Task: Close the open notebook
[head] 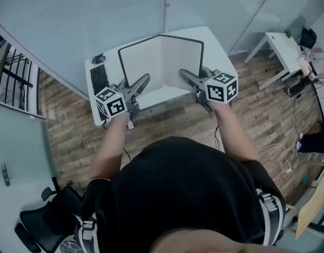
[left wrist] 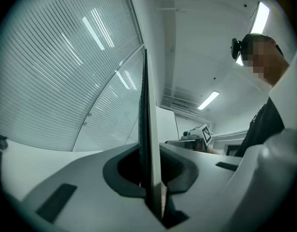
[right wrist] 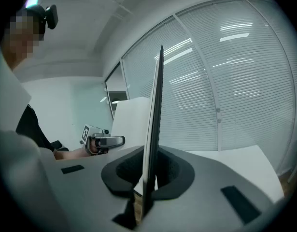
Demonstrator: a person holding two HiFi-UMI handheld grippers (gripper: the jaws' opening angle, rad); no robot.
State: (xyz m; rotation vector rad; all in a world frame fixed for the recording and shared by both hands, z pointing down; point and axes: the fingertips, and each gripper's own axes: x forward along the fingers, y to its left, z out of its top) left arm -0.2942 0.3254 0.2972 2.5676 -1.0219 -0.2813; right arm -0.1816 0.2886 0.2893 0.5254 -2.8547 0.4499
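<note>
The black-covered notebook (head: 162, 62) stands part-open on the white bench (head: 217, 44), in the upper middle of the head view. The left gripper (head: 144, 81) is clamped on its left cover edge and the right gripper (head: 185, 75) on its right cover edge, each with jaws nearly together. A black keyboard (head: 99, 78) lies at the bench's left.

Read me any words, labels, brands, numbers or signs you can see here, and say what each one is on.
No readable text anywhere.
On the notebook: pages look blank.
On the keyboard: key print too small to read.
On the left hand-held gripper and right hand-held gripper: cubes with black-and-white square markers only, no letters or numbers.
</note>
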